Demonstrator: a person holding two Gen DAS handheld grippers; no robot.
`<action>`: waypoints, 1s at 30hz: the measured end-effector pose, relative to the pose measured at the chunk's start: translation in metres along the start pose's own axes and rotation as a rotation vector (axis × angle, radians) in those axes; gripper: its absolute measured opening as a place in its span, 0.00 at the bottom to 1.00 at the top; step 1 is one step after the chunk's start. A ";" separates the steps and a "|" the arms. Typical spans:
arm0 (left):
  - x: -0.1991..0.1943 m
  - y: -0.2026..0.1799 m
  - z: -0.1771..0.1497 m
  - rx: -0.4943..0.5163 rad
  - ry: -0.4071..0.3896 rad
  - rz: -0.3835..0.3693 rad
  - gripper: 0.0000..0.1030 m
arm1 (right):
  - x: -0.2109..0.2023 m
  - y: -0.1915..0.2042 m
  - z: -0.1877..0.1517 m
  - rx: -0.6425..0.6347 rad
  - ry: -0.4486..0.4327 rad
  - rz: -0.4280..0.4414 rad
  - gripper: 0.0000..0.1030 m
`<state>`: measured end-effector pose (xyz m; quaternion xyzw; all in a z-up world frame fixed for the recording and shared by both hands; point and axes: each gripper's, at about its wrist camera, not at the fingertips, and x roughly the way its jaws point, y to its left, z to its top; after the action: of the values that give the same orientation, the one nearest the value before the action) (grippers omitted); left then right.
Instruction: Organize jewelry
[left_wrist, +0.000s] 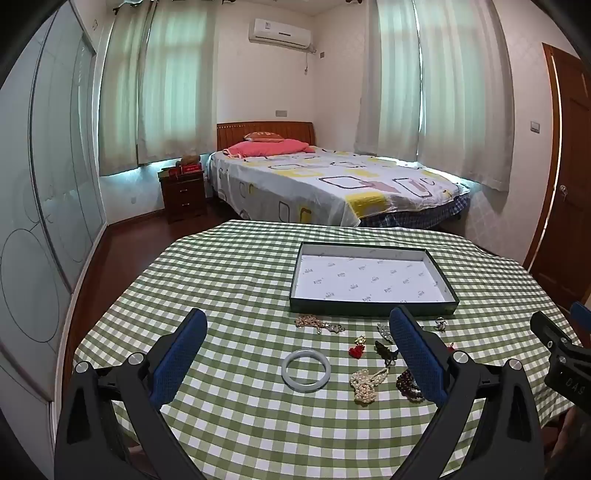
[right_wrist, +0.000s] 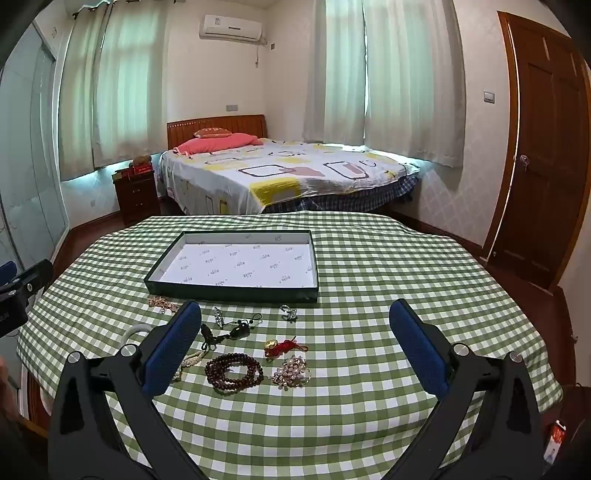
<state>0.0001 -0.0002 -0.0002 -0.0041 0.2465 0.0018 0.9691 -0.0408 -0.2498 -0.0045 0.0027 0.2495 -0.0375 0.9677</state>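
Green-checked table (left_wrist: 236, 280): both tools (left_wrist: 295, 354) (right_wrist: 295, 347) spread empty above loose jewelry; best grip the jade bangle (left_wrist: 306, 369) by its rim for the empty tray (left_wrist: 369, 308).

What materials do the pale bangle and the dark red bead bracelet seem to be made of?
The bangle looks like jade or glass: a smooth, glossy, pale grey-green ring, seemingly a little translucent. It could also be resin. The bead bracelet looks like polished wood or seeds: small, round, dark red-brown beads with a soft shine, strung in several loops. Dark stone is also possible.
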 end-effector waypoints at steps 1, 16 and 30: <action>0.000 0.000 0.000 0.001 0.001 0.000 0.93 | 0.000 0.000 0.000 -0.001 0.003 0.000 0.96; -0.004 -0.002 0.004 0.000 0.003 -0.003 0.93 | -0.006 0.001 0.005 0.004 -0.015 0.004 0.96; -0.006 -0.002 0.003 -0.002 0.000 -0.015 0.93 | -0.007 0.001 0.005 0.002 -0.020 0.003 0.96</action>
<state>-0.0040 -0.0020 0.0052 -0.0069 0.2464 -0.0050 0.9691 -0.0442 -0.2482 0.0029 0.0036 0.2397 -0.0362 0.9702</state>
